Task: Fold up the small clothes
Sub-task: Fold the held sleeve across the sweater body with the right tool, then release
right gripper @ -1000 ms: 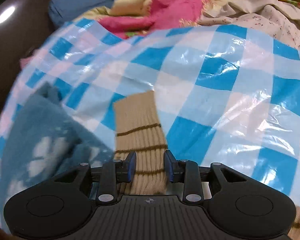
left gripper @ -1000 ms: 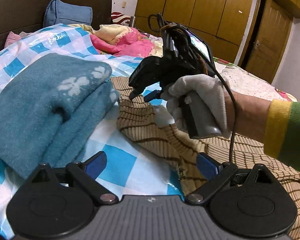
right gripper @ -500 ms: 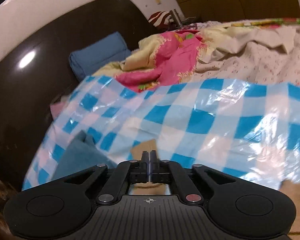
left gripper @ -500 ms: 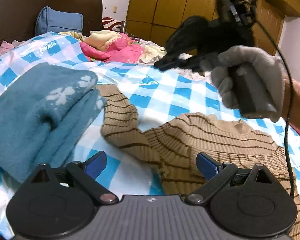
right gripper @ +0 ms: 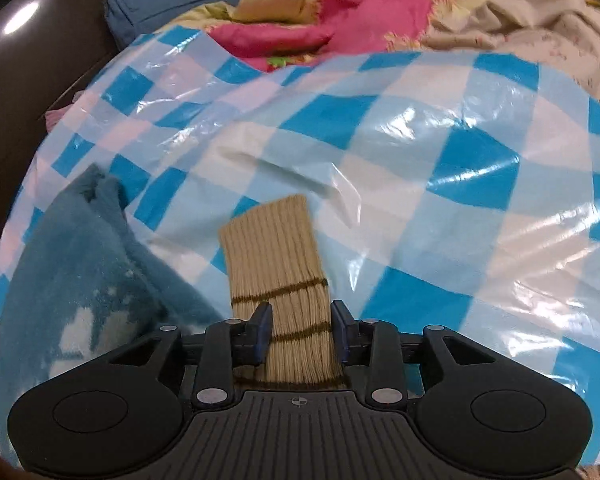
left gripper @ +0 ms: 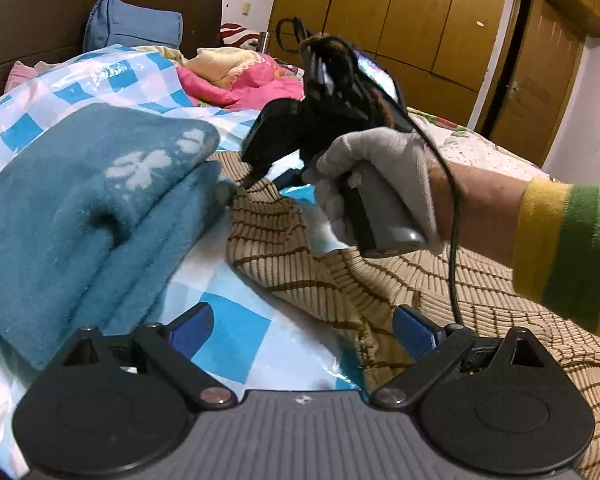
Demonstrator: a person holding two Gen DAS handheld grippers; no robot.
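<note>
- Your right tongs (right gripper: 299, 330) sit astride the cuff end of the striped sweater (left gripper: 380, 280) sleeve (right gripper: 278, 272), blades narrow and easing apart, the knit between them but not clearly pinched.
- That sleeve lies flat on the checked plastic sheet (right gripper: 420, 160) toward the headboard end of the bed, likely stretched out so it can be folded across the body.
- Your left tongs (left gripper: 300, 330) stand wide and hold nothing, hovering over the sweater's near edge, ready to pin or lift it.
- The teal garment (left gripper: 80, 200) lies folded at the left edge of the sheet, touching the sleeve, apparently finished and set aside.
</note>
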